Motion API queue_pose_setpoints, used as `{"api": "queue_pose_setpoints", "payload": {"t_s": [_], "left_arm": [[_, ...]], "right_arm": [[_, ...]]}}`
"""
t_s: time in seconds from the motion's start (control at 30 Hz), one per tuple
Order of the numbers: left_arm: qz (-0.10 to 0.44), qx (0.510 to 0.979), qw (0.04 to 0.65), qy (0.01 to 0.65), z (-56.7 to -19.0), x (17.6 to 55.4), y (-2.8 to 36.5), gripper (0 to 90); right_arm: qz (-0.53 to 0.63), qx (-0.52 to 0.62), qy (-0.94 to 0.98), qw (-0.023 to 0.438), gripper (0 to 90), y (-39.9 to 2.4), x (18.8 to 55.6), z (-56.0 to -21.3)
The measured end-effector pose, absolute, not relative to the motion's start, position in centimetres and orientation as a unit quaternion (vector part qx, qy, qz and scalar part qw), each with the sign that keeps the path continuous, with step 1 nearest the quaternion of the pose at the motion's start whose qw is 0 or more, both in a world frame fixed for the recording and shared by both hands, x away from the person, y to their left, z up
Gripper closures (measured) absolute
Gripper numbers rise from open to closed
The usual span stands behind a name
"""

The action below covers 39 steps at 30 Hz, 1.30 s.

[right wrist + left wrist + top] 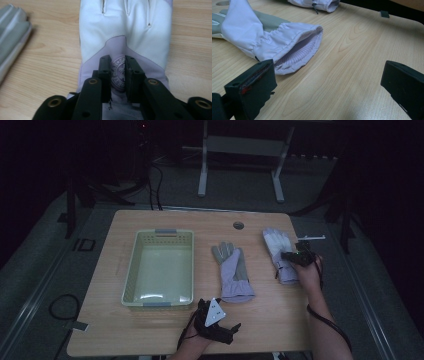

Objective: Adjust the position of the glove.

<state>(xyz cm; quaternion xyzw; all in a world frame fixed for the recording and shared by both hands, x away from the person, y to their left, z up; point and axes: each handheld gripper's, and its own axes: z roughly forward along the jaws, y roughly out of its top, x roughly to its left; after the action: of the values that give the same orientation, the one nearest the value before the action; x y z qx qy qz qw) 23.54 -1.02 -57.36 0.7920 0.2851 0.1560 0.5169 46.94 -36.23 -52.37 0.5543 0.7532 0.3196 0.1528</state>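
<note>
- Two gloves lie flat on the worktop: the right glove (280, 255) near the right edge, the middle glove (232, 272) at the centre, its cuff toward the near edge.
- Right hand-held gripper (117, 75) has its jaws drawn close, pinching a fold of the right glove's back at the round emblem (119, 73).
- Left hand-held gripper (215, 317) rests at the near edge with jaws spread wide and nothing between them; the middle glove's open cuff (304, 47) lies just ahead.
- Step in hand, as I judge it: gripping the right glove to lift it.
- Next move likely needs a firm pinch, then a carry over the middle glove to the basket (131, 270).
- Basket, toward the left edge, holds nothing.
</note>
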Motion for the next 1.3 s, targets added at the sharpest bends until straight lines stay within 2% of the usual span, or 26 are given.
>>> {"api": "queue_pose_setpoints", "payload": {"t_s": [0.3, 0.63, 1.03, 1.3], "left_arm": [[0.157, 0.792, 0.516, 0.286, -57.4, 23.5, -1.0, 0.0], [0.161, 0.792, 0.515, 0.285, -57.3, 23.5, -1.1, 0.0], [0.162, 0.793, 0.515, 0.282, -57.4, 23.4, -1.1, 0.1], [0.16, 0.793, 0.515, 0.282, -57.4, 23.4, -1.1, 0.0]], "right_arm": [[0.339, 0.558, 0.74, 0.162, 79.9, -35.7, 44.8, -49.0], [0.361, 0.57, 0.712, 0.196, 80.0, -35.4, 39.9, -44.6], [0.348, 0.588, 0.705, 0.191, 79.7, -35.4, 35.9, -46.4], [0.329, 0.596, 0.704, 0.2, 79.2, -34.4, 36.4, -48.0]]}}
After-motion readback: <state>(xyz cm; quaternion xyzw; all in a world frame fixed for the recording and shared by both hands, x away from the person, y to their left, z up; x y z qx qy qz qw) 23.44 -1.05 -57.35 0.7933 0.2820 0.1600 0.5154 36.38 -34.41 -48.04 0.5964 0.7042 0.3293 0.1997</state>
